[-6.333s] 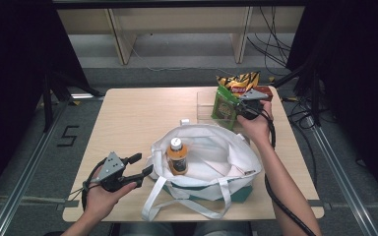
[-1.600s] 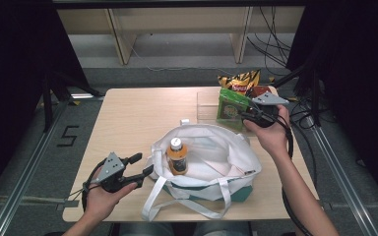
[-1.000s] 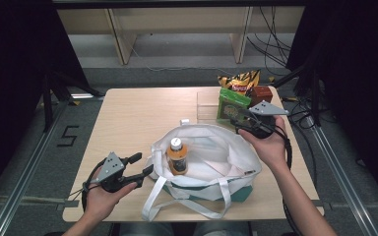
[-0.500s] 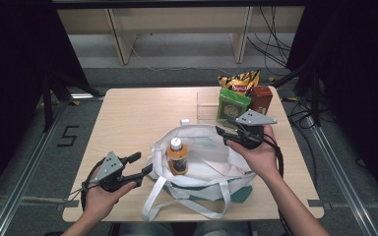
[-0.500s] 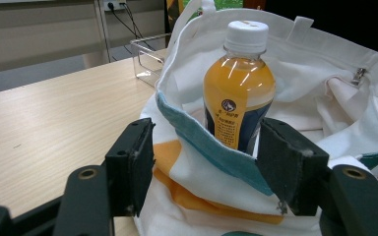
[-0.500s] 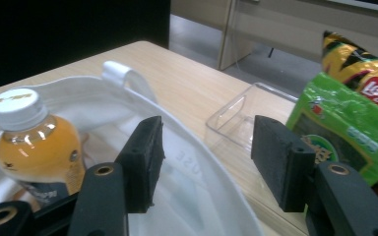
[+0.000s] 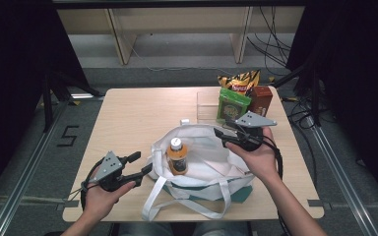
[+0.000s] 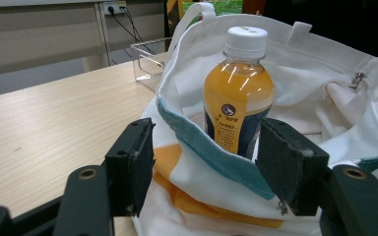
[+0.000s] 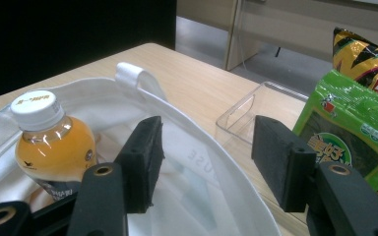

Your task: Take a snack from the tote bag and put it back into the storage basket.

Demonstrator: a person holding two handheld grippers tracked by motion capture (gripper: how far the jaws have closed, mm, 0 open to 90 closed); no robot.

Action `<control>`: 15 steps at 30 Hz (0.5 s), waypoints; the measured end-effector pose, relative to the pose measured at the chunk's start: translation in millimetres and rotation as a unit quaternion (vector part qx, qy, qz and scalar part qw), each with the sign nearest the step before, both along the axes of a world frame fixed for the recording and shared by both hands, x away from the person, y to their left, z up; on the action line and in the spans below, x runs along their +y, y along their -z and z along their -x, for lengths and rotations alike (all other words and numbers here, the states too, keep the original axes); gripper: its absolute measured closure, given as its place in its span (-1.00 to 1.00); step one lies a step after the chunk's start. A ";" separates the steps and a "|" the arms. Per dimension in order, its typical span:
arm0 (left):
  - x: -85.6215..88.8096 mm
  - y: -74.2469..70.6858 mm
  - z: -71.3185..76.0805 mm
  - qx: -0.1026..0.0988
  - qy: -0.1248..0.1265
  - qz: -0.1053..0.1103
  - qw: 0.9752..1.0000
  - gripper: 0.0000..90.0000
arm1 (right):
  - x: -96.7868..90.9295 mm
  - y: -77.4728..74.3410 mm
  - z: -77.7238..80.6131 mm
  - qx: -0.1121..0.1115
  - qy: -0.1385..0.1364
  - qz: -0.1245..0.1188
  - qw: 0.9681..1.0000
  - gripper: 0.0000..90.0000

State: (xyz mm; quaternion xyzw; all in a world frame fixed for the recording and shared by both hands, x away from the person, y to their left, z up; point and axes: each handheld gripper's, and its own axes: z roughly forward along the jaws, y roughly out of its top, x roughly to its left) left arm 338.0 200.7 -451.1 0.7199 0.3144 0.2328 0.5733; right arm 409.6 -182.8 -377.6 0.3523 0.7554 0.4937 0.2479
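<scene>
White tote bag (image 7: 211, 162) rim between left fingers (image 8: 130, 164), unpinched, right fingers (image 9: 145, 157) released above it.

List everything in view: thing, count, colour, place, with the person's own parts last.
table: 1, light wood, centre of the high view
tote bag: 1, white with teal and orange trim, near middle of the table, mouth open
bottle: 1, orange drink with white cap, upright inside the tote bag
clear bin: 1, transparent, far right of the table
green packet: 1, green, upright by the clear bin
chip bag: 1, yellow and black, behind the green packet
brown box: 1, brown, right of the green packet
shelf unit: 1, beige, on the floor beyond the table
left hand-held gripper: 1, black, jaws open astride the bag's near-left rim
right hand-held gripper: 1, black, jaws open over the bag's far-right rim
hands: 2, one on each gripper
</scene>
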 end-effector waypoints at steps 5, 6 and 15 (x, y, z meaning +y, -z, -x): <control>0.2 -1.8 0.6 -0.004 -0.002 -0.009 1.000 -0.15 | -1.2 1.6 2.2 0.011 -0.005 0.002 1.000 0.01; -0.5 -1.6 1.2 0.000 -0.003 -0.007 1.000 -0.15 | -1.6 1.6 1.7 0.009 -0.010 0.003 1.000 0.01; -1.4 -2.2 2.5 -0.005 0.001 -0.008 1.000 -0.15 | 3.9 3.1 3.0 0.009 -0.012 -0.003 1.000 0.00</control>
